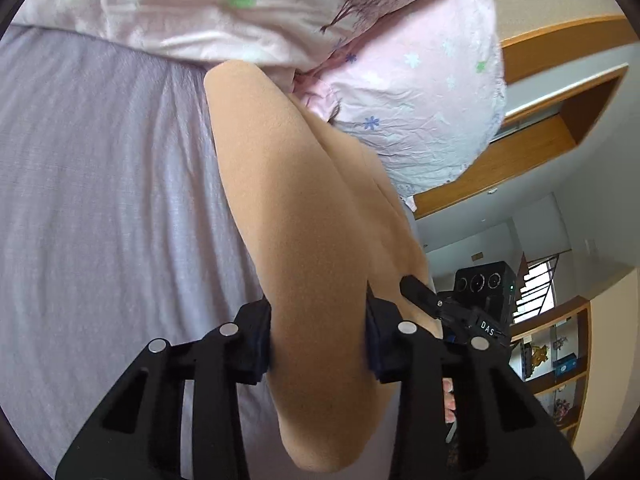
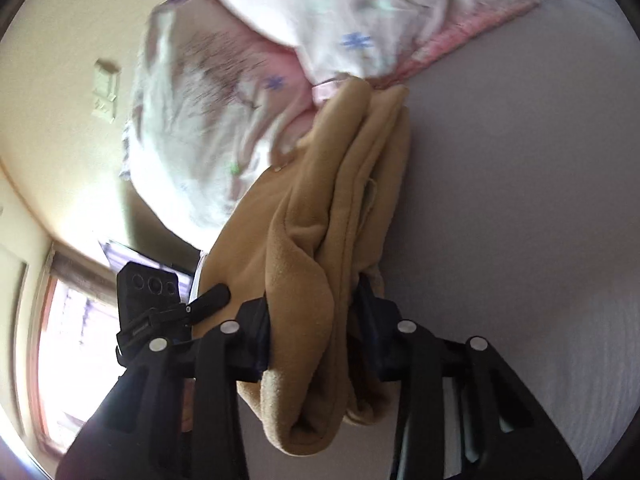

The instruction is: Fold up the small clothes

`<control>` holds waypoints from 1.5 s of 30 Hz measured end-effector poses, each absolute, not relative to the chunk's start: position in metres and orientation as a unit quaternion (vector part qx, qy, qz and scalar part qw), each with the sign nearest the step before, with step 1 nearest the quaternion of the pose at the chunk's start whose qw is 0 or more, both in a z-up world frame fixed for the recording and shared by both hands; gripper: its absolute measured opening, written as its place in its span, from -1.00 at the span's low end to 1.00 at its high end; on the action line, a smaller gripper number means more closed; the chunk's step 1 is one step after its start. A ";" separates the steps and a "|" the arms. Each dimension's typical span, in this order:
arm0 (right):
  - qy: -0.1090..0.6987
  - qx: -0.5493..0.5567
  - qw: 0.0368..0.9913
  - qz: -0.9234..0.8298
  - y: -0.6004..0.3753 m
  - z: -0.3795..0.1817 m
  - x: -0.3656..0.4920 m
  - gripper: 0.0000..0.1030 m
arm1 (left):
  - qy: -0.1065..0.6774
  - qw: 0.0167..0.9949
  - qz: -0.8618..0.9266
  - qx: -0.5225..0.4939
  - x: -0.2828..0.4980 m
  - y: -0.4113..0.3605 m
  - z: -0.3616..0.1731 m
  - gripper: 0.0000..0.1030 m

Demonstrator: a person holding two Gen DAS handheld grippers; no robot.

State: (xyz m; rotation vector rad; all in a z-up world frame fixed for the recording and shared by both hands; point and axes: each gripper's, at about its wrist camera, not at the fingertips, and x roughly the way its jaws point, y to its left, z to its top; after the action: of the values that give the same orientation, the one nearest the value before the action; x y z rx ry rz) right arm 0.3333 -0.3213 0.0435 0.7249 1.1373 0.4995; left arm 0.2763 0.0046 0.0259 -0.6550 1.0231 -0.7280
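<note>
A tan fleece garment [image 1: 304,216] runs from between my left gripper's [image 1: 318,344] fingers up to the pink bedding. My left gripper is shut on it. In the right wrist view the same tan garment [image 2: 320,248] hangs bunched in folds between my right gripper's [image 2: 316,336] fingers, and that gripper is shut on it too. Each gripper shows in the other's view: the right one [image 1: 452,308] just right of the left one, the left one [image 2: 168,304] to the left. The garment is lifted off the lilac bed sheet [image 1: 112,200].
A pink floral quilt [image 1: 280,12] lies heaped at the far end of the bed, also in the right wrist view [image 2: 320,8]. A wooden shelf unit [image 1: 560,364] stands at right. A window [image 2: 68,352] is at the left.
</note>
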 end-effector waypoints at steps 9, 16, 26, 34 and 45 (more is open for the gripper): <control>0.506 0.231 0.804 0.210 -0.289 0.081 0.286 -0.02 | 0.436 0.822 -0.293 -0.220 0.206 0.061 0.052 -0.19; 0.458 0.285 0.780 0.317 -0.265 0.114 0.249 0.57 | 0.366 0.831 -0.387 -0.160 0.170 0.011 0.092 0.58; 0.503 0.309 0.763 0.262 -0.263 0.076 0.226 0.77 | 0.437 0.838 -0.316 -0.077 0.149 -0.006 0.051 0.63; 0.512 0.091 0.843 0.137 -0.238 0.090 0.202 0.96 | 0.438 0.887 -0.140 0.034 0.124 0.003 0.041 0.97; 0.538 -0.024 0.837 0.101 -0.199 0.059 0.179 0.96 | 0.459 0.879 -0.109 0.067 0.139 -0.002 0.015 0.97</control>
State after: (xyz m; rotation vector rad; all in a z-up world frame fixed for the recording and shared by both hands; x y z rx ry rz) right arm 0.1792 -0.1988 0.0594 -0.0510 1.1384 0.2143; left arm 0.1394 -0.0022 0.0148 0.1405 0.9569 -0.2282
